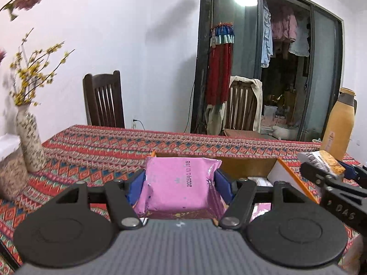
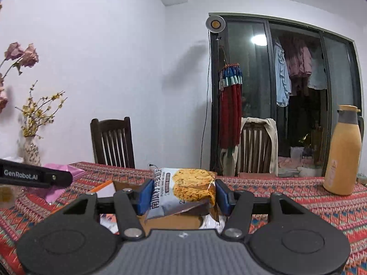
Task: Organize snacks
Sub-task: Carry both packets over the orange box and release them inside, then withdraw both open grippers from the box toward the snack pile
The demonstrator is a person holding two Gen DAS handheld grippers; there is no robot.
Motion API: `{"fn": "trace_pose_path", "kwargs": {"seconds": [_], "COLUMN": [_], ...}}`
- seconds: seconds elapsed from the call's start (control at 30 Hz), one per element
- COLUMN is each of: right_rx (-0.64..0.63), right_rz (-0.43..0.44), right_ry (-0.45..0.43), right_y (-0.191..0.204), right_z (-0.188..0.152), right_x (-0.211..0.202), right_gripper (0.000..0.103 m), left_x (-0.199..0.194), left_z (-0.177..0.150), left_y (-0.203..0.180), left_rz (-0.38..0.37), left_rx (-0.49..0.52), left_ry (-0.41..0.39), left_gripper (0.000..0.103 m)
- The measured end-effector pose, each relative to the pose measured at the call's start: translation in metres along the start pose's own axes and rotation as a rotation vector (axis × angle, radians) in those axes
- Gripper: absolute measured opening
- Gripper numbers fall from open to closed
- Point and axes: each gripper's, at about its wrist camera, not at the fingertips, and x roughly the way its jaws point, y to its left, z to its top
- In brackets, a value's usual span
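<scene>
While both grippers hang above the table, each has a snack packet pinched between its blue pads. Seen from the left wrist, the left gripper (image 1: pixel 180 184) points forward and a little downward, its jaws about half spread and pressed on the two sides of a pink snack packet (image 1: pixel 177 181), which stands on edge with its printed date code facing the camera and its lower end puckered against the gripper body. Beyond that packet lies an open cardboard box (image 1: pixel 247 163) with orange-edged flaps, resting on the red patterned tablecloth (image 1: pixel 103 146). At the right edge of the same view the right gripper (image 1: pixel 330 169) reaches in from the side, nearly level, clamped on a white and orange snack packet (image 1: pixel 323 160) held over the box's right flap. From the right wrist, that packet (image 2: pixel 183 190) sits squarely between the pads, tilted, its picture of a golden flatbread facing the camera and its torn-looking lower corner hanging free above the box (image 2: pixel 174 221). A dark arm of the left gripper (image 2: pixel 34 176) crosses the left edge there, with the pink packet (image 2: pixel 66 168) partly hidden behind it. An orange thermos jug (image 2: pixel 343 153) stands on the cloth to the right, and a patterned vase (image 1: pixel 29 139) of yellow sprigs to the left.
</scene>
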Motion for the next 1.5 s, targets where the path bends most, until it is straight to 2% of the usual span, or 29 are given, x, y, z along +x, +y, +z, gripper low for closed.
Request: {"fn": "trace_pose_path", "kwargs": {"seconds": [0.17, 0.33, 0.4, 0.47, 0.63, 0.7, 0.77, 0.8, 0.83, 0.87, 0.9, 1.2, 1.5], "right_rx": [0.027, 0.074, 0.080, 0.078, 0.071, 0.076, 0.087, 0.095, 0.102, 0.109, 0.113, 0.133, 0.143], "right_rz": [-0.009, -0.015, -0.010, -0.003, 0.000, -0.004, -0.009, -0.009, -0.009, -0.012, -0.016, -0.032, -0.029], "right_ry": [0.028, 0.079, 0.095, 0.106, 0.111, 0.107, 0.106, 0.105, 0.105, 0.103, 0.099, 0.074, 0.029], "right_y": [-0.009, -0.023, -0.024, -0.022, -0.017, -0.017, -0.019, -0.020, -0.021, -0.022, -0.022, -0.025, -0.029], "right_z": [-0.004, -0.021, -0.024, -0.027, -0.029, -0.030, -0.031, -0.032, -0.031, -0.031, -0.032, -0.031, -0.022], "right_x": [0.034, 0.051, 0.055, 0.058, 0.058, 0.056, 0.053, 0.052, 0.052, 0.051, 0.051, 0.046, 0.030], "right_gripper": [0.056, 0.056, 0.056, 0.056, 0.057, 0.062, 0.067, 0.073, 0.079, 0.092, 0.102, 0.103, 0.103], "left_x": [0.036, 0.065, 0.075, 0.081, 0.080, 0.076, 0.070, 0.067, 0.064, 0.061, 0.059, 0.060, 0.033], "left_z": [0.009, -0.007, -0.014, -0.018, -0.022, -0.023, -0.022, -0.021, -0.019, -0.019, -0.019, -0.017, -0.003], "left_y": [-0.015, -0.020, -0.023, -0.019, -0.013, -0.012, -0.013, -0.013, -0.012, -0.011, -0.009, -0.005, -0.003], "left_rz": [0.026, 0.021, 0.012, 0.004, -0.003, -0.004, 0.007, 0.009, 0.011, 0.017, 0.022, 0.026, 0.046], "left_rx": [0.015, 0.004, 0.023, 0.017, 0.003, -0.002, -0.010, -0.013, -0.019, -0.028, -0.036, -0.061, -0.067], "left_ry": [0.016, 0.024, 0.059, 0.081, 0.071, 0.056, 0.028, 0.012, -0.003, -0.021, -0.038, -0.040, -0.073], "left_gripper": [0.067, 0.067, 0.067, 0.067, 0.067, 0.069, 0.079, 0.083, 0.095, 0.103, 0.103, 0.103, 0.103]}}
